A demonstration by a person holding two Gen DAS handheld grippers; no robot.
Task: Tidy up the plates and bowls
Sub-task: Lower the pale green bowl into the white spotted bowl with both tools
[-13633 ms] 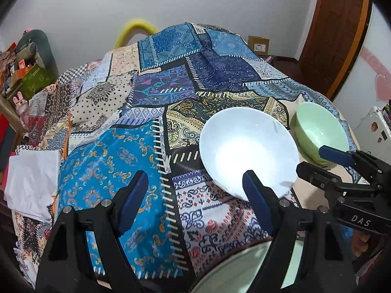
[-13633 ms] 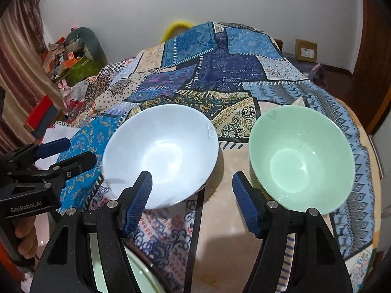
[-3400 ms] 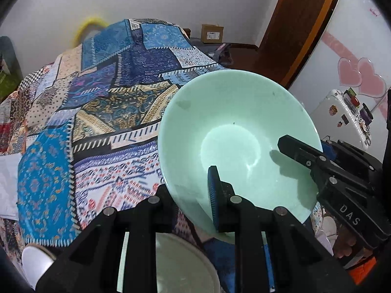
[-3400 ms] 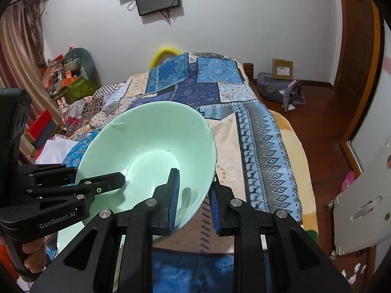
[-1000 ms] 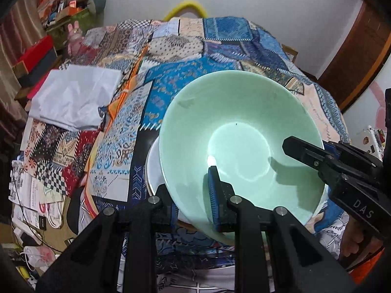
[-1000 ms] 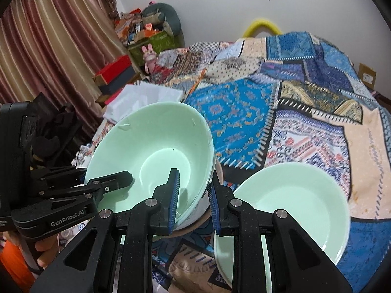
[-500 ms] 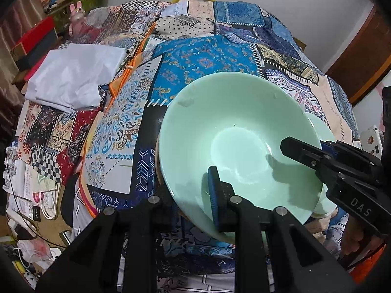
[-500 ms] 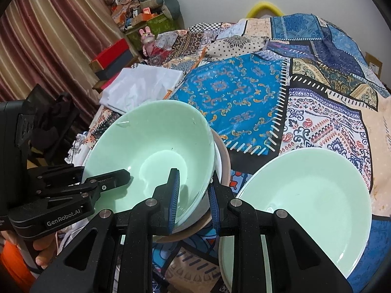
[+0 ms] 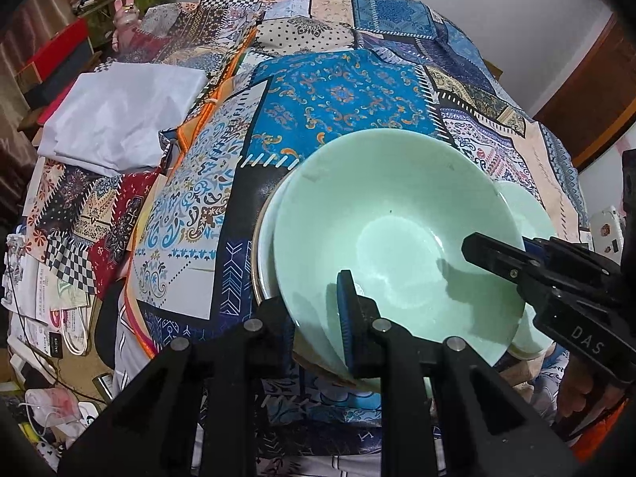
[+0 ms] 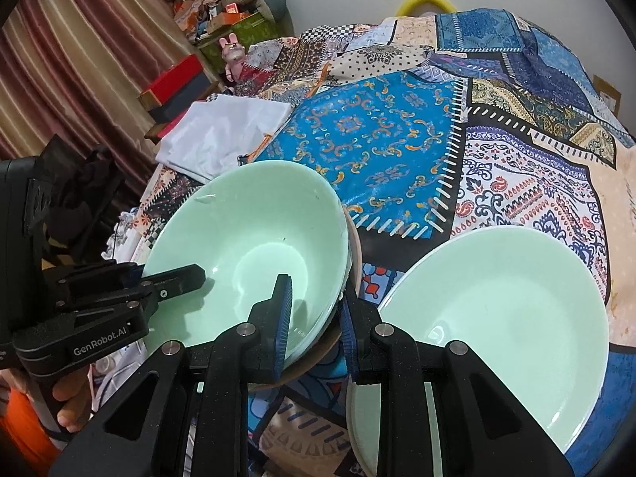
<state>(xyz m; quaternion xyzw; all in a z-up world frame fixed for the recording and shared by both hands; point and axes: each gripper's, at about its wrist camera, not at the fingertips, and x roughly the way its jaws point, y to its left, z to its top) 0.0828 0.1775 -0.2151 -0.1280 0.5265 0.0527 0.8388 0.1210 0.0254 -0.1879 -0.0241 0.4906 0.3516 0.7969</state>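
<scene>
A pale green bowl (image 9: 397,238) sits nested in a white bowl (image 9: 265,246), which rests on a brown-rimmed dish, on the patchwork bedspread. My left gripper (image 9: 318,318) is shut on the green bowl's near rim, one finger inside and one outside. My right gripper (image 10: 314,318) holds the same green bowl (image 10: 246,238) at its right rim; its jaws have spread slightly, with the rim between them. A pale green plate (image 10: 497,318) lies to the right of the stack on another plate.
The patchwork bedspread (image 10: 397,127) stretches away behind the dishes. A folded white cloth (image 9: 119,119) lies at the left edge of the bed. Boxes, a toy rabbit (image 10: 232,55) and clutter stand by the curtain at the left. Papers and cables lie on the floor.
Both grippers have lowered the green bowl into the white bowl on the stack. The right gripper's jaws have opened a little around the rim.
</scene>
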